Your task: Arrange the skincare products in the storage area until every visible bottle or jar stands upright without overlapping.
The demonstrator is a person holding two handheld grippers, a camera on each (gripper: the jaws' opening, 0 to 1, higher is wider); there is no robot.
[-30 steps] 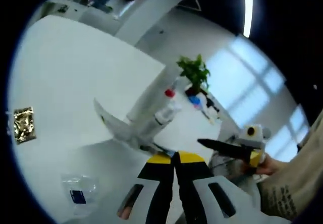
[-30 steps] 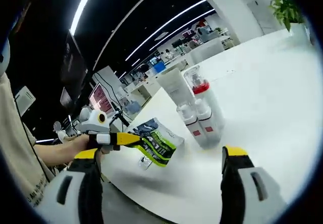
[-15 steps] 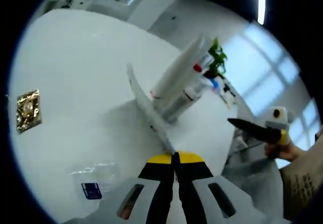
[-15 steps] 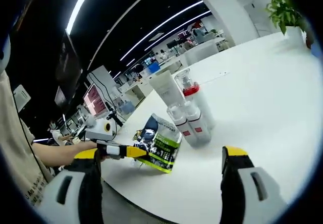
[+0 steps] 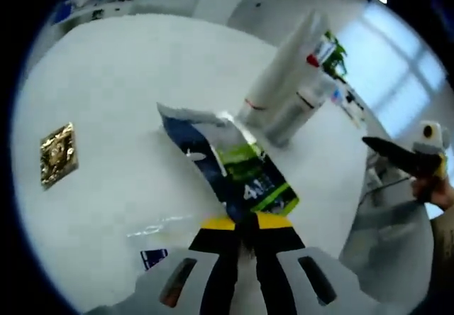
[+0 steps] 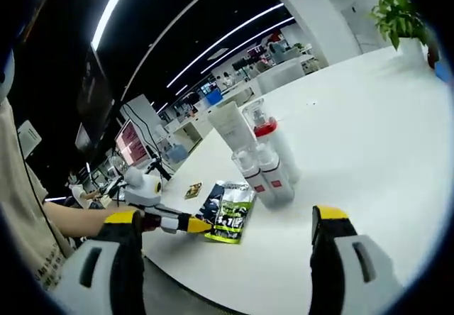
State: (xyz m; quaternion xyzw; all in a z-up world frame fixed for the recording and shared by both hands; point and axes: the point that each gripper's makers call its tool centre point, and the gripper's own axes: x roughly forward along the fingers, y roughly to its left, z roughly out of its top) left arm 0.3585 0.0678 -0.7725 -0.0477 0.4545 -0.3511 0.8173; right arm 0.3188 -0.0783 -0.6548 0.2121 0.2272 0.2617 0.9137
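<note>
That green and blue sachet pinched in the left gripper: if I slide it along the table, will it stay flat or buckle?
The sachet looks like thin foil film, creased near its far edge, so it probably buckles rather than slides stiffly. The left gripper pinches one end only; the free end likely droops if lifted. It seems light, so it should not topple the bottles beside it.

A white counter carries a small gold foil packet, lying flat well apart from everything else. A clear plastic bag with a dark blue label lies nearer the view's bottom. A green potted plant stands at the counter's far edge. Beyond it, long ceiling light strips run over office desks and monitors.
</note>
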